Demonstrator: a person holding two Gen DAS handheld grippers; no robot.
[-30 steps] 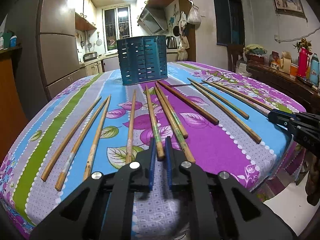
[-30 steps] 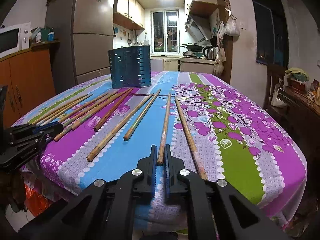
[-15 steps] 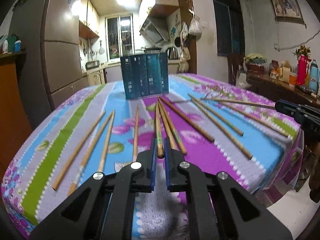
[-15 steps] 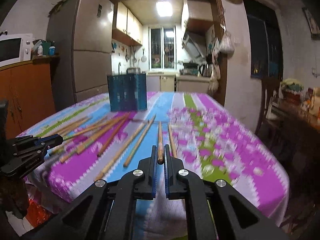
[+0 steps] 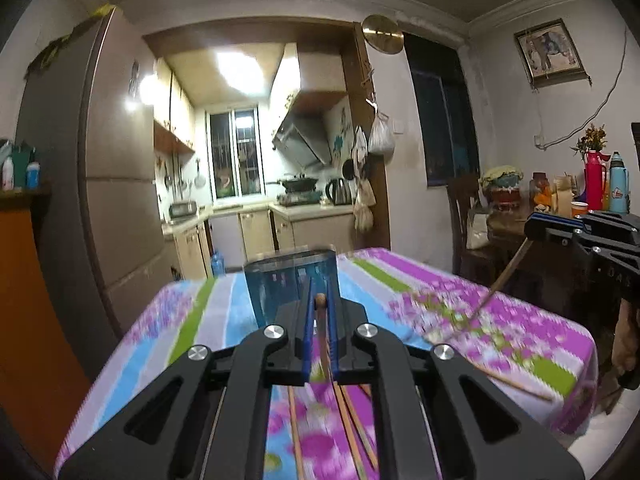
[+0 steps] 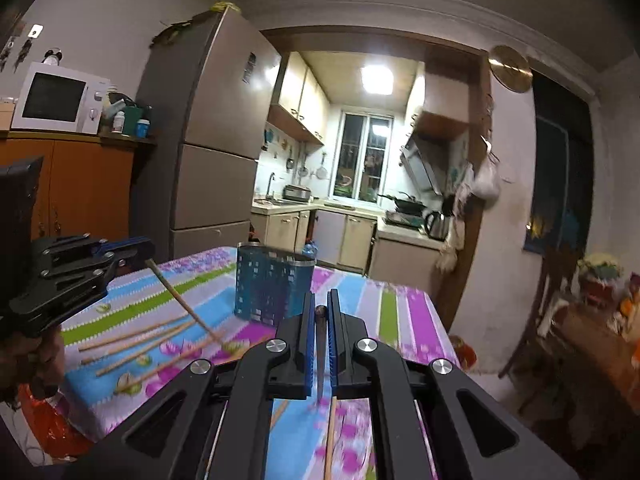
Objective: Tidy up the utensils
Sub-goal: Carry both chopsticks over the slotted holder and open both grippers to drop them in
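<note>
My left gripper (image 5: 319,300) is shut on a wooden chopstick (image 5: 322,332) and holds it lifted, hanging tip down over the table. It also shows in the right wrist view (image 6: 132,252), with its chopstick (image 6: 180,300) slanting down. My right gripper (image 6: 320,312) is shut on another chopstick (image 6: 321,352), also lifted; it shows in the left wrist view (image 5: 536,228) with its chopstick (image 5: 504,276). The blue slotted utensil holder (image 5: 292,280) stands at the table's far end, ahead of both grippers (image 6: 272,288). Several more chopsticks (image 6: 136,340) lie on the floral tablecloth.
The table (image 5: 520,336) has a purple, blue and green floral cloth. A tall fridge (image 6: 208,148) and an orange cabinet (image 6: 72,184) stand left. A side table with flasks (image 5: 596,184) and a chair (image 5: 464,216) stand right. The kitchen lies beyond.
Both grippers closed on a chopstick each and rose, tilting upward. The chopsticks now hang from the jaws above the table, and the holder looks lower in view.
</note>
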